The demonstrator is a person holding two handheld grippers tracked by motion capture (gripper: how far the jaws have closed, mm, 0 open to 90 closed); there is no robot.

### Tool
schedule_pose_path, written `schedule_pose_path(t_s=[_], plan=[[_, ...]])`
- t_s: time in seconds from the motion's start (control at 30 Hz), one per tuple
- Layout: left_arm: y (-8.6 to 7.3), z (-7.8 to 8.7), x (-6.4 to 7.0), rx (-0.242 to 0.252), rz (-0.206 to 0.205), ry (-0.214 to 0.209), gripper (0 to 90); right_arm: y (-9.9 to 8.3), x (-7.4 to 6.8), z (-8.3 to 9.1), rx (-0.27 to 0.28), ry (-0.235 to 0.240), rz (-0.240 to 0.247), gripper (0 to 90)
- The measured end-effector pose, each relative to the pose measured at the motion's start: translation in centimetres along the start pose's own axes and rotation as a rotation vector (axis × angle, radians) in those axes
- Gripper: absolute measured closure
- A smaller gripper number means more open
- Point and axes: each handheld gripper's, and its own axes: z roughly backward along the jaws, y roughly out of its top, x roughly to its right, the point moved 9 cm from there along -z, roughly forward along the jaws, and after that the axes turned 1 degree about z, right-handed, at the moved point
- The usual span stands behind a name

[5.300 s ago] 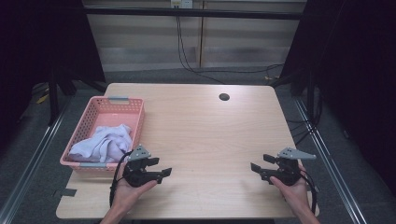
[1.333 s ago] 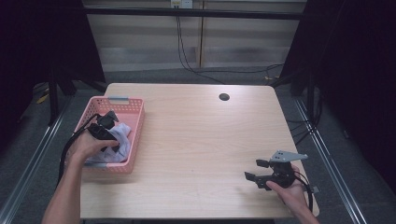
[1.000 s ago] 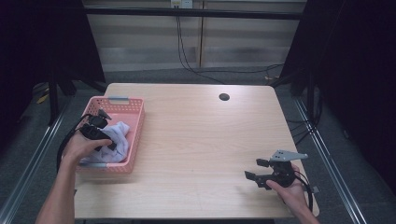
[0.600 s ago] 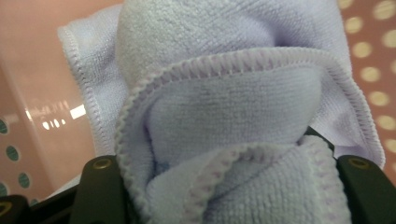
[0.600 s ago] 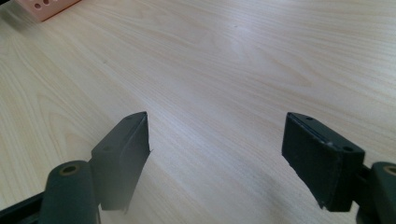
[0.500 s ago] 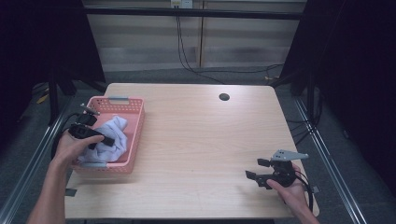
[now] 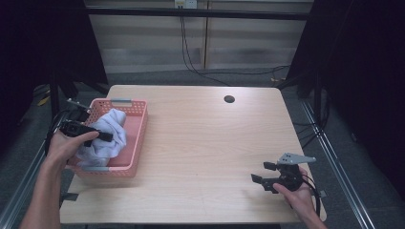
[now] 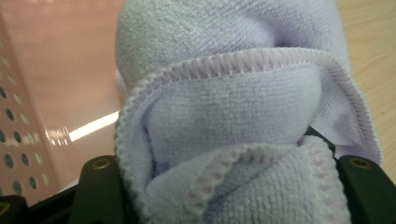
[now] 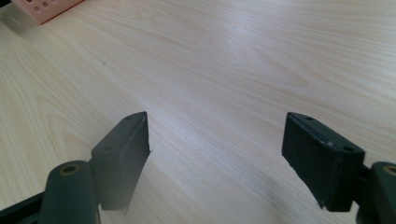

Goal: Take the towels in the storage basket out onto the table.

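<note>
Left gripper pinching lavender cloth inside pink basket at table's left edge (lifting straight up advised); right gripper idling, jaws spread.

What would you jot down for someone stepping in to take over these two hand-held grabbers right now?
Left gripper: shut on the lilac cloth, over the pink basket at the table's left edge.
Right gripper: open, holding nothing, low over the bare wooden table near its front right corner.
Done: cloth gripped and bunched between the jaws.
Left: probably lift it clear of the basket and set it on the table; the right gripper is free to help.
</note>
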Motion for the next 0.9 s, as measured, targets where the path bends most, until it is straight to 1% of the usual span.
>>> schedule_pose_path(t_s=[0.03, 0.07, 0.1, 0.13, 0.17, 0.27, 0.3, 0.37, 0.47, 0.5, 0.53, 0.57, 0.6, 0.67, 0.73, 0.77, 0.8, 0.83, 0.9], plan=[[0.2, 0.2, 0.0, 0.010, -0.006, 0.003, 37.4, 0.0, 0.0, 0.0, 0.000, -0.002, -0.002, 22.9], [0.2, 0.2, 0.0, 0.010, -0.006, 0.003, 37.4, 0.0, 0.0, 0.0, 0.000, -0.002, -0.002, 22.9], [0.5, 0.6, 0.2, 0.030, -0.005, -0.004, 37.4, 0.0, 0.0, 0.0, 0.000, 0.000, 0.001, 22.8], [0.7, 0.8, 0.5, 0.043, 0.008, -0.013, 37.4, 0.0, 0.0, 0.0, 0.000, 0.001, 0.001, 22.8], [0.8, 1.0, 0.5, 0.037, -0.015, -0.009, 37.3, 0.0, 0.0, 0.0, 0.000, -0.002, -0.003, 22.8], [1.1, 1.3, 0.8, 0.047, -0.020, -0.013, 37.3, 0.0, 0.0, 0.0, 0.002, -0.002, -0.004, 22.8], [1.3, 1.6, 0.8, 0.052, -0.027, -0.006, 37.3, 0.0, 0.0, 0.0, 0.002, -0.003, -0.003, 22.9], [1.8, 2.1, 1.0, 0.074, -0.010, -0.006, 37.3, 0.0, 0.0, 0.0, 0.002, -0.002, -0.002, 22.8], [2.0, 2.5, 1.0, 0.080, -0.005, 0.000, 37.3, 0.0, -0.1, 0.0, 0.003, -0.001, -0.001, 22.8], [2.3, 2.9, 1.2, 0.091, 0.002, -0.008, 37.3, 0.0, 0.0, 0.0, 0.002, -0.003, -0.003, 22.8], [2.4, 3.1, 1.2, 0.097, -0.005, -0.008, 37.3, 0.0, 0.0, 0.0, 0.002, -0.003, -0.003, 22.8], [2.4, 3.2, 1.4, 0.100, -0.002, -0.013, 37.3, 0.0, 0.0, 0.0, 0.002, -0.004, -0.002, 22.8], [2.5, 3.4, 1.4, 0.099, -0.012, -0.007, 37.2, 0.0, 0.0, 0.0, 0.002, -0.003, -0.003, 22.8], [2.5, 3.5, 1.5, 0.100, -0.012, -0.009, 37.1, 0.0, 0.0, 0.0, 0.002, -0.004, -0.003, 22.8], [2.8, 3.7, 1.8, 0.122, -0.014, -0.007, 37.0, 0.0, 0.0, 0.0, 0.004, -0.004, -0.001, 22.8], [2.9, 4.0, 2.0, 0.139, -0.016, -0.018, 36.6, 0.1, 0.0, 0.1, 0.005, -0.007, 0.000, 22.8], [2.9, 4.0, 2.0, 0.139, -0.016, -0.018, 36.6, 0.1, 0.0, 0.1, 0.005, -0.007, 0.000, 22.8], [3.1, 4.2, 1.9, 0.152, 0.001, -0.014, 36.6, 0.1, 0.1, 0.1, 0.005, -0.008, -0.001, 22.7], [3.1, 4.4, 1.8, 0.150, 0.000, -0.018, 36.6, 0.1, 0.1, 0.1, 0.006, -0.009, 0.000, 22.7]])
